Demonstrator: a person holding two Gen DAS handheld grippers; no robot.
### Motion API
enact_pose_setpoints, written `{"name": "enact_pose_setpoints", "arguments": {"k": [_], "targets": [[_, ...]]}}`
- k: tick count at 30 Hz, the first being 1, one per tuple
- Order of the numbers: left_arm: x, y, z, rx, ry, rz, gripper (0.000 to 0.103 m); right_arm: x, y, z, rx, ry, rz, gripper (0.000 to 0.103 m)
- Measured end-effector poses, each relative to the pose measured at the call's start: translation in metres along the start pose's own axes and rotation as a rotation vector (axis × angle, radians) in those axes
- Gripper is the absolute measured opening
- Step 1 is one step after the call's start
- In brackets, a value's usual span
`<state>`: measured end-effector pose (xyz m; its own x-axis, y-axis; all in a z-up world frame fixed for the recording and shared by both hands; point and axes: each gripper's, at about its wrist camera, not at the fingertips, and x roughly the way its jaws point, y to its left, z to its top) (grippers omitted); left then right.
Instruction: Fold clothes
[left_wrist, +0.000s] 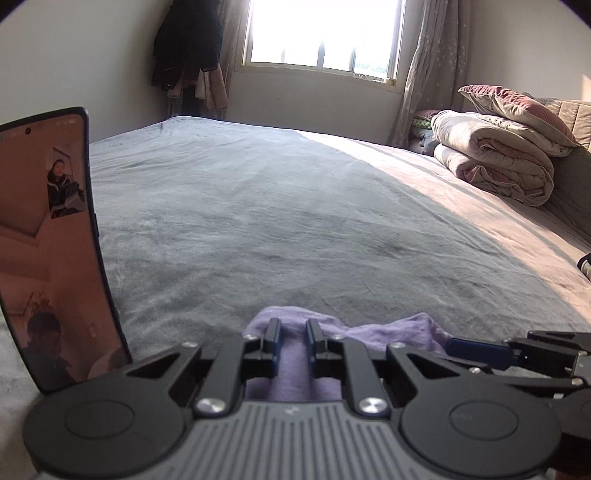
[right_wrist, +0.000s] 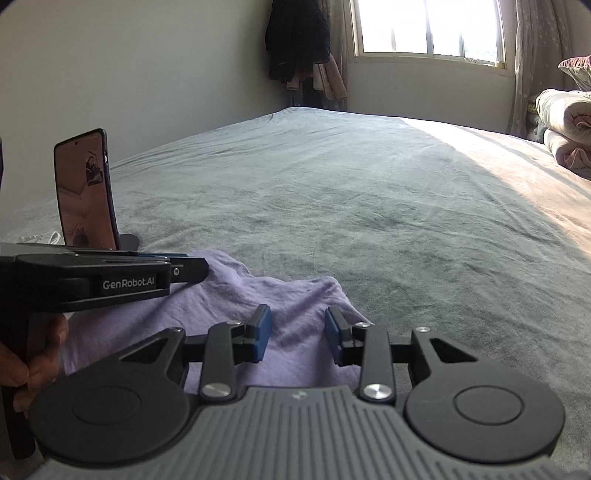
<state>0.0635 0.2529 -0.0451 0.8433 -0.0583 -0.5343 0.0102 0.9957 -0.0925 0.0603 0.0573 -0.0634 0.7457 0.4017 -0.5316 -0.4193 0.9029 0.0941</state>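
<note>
A crumpled lilac garment (right_wrist: 258, 295) lies on the grey bedspread (right_wrist: 351, 192) at the near edge of the bed. It also shows in the left wrist view (left_wrist: 388, 330). My left gripper (left_wrist: 292, 325) hovers low over the garment's left part with its jaws a little apart and nothing between them. Its body shows from the side in the right wrist view (right_wrist: 192, 267). My right gripper (right_wrist: 297, 317) is open over the garment's right part, with cloth showing in the gap. Its blue-padded fingers (left_wrist: 476, 350) enter the left wrist view from the right.
A phone (left_wrist: 55, 240) stands upright on a stand at the left of the bed, also in the right wrist view (right_wrist: 86, 192). Folded quilts and a pillow (left_wrist: 498, 155) are stacked at the far right. Dark clothes (left_wrist: 188, 48) hang in the far corner by the window.
</note>
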Motion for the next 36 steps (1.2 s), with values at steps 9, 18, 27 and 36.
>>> {"name": "enact_pose_setpoints", "arguments": {"k": [9,18,27,36], "targets": [[-0.019,0.019,0.004,-0.01,-0.01,0.019,0.018,0.005,-0.025,0.011,0.083,-0.01,-0.038,0.031],[-0.074,0.039,-0.019,0.034,-0.002,-0.035,0.018,-0.059,0.021,-0.018,-0.068,-0.033,0.112,0.035],[-0.088,0.045,-0.06,0.104,0.063,0.021,0.019,-0.086,0.045,-0.055,-0.192,0.007,0.11,0.035],[-0.104,0.044,-0.052,0.111,0.125,0.046,0.04,-0.121,0.042,-0.068,-0.252,0.04,0.106,0.038]]}}
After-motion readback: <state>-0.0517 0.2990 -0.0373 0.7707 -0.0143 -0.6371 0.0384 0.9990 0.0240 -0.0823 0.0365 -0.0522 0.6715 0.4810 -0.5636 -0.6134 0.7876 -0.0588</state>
